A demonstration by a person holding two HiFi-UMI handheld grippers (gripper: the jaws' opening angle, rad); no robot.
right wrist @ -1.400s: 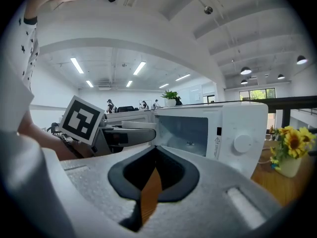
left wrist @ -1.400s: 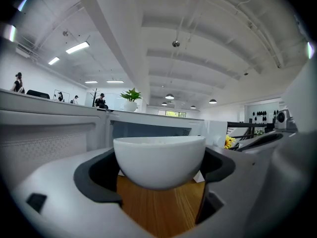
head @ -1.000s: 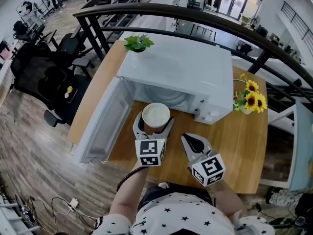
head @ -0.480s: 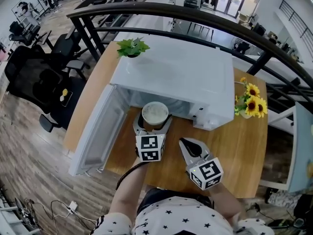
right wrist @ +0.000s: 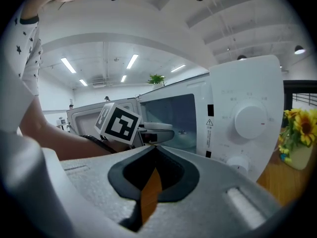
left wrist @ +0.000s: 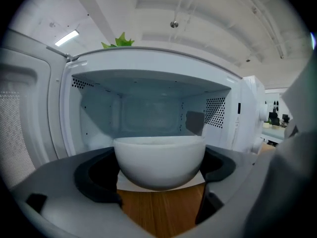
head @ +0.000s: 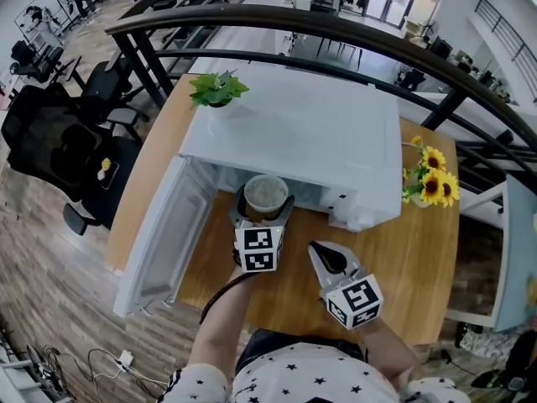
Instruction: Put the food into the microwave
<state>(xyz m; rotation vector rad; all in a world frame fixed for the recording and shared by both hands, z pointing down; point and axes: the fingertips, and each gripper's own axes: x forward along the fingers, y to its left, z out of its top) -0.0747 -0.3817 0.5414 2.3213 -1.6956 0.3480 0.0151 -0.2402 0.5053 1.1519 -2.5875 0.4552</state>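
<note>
A white bowl of food (head: 266, 195) (left wrist: 159, 161) sits between the jaws of my left gripper (head: 265, 209) (left wrist: 159, 170), which is shut on it. The bowl hangs at the mouth of the white microwave (head: 302, 134) (left wrist: 148, 83), its far rim just under the top edge of the opening. The microwave door (head: 164, 232) stands swung open to the left. The cavity (left wrist: 148, 110) behind the bowl holds nothing. My right gripper (head: 329, 257) (right wrist: 151, 150) hovers over the wooden table (head: 411, 259) in front of the control panel (right wrist: 242, 123), shut with nothing in it.
A small green plant (head: 216, 89) stands on the microwave's back left corner. A vase of sunflowers (head: 430, 187) sits on the table to the right. A dark railing (head: 336, 32) runs behind the table. Office chairs (head: 50, 141) stand on the floor at the left.
My left gripper has carried the bowl forward, from in front of the opening to the mouth of the microwave. The right gripper has barely moved.
</note>
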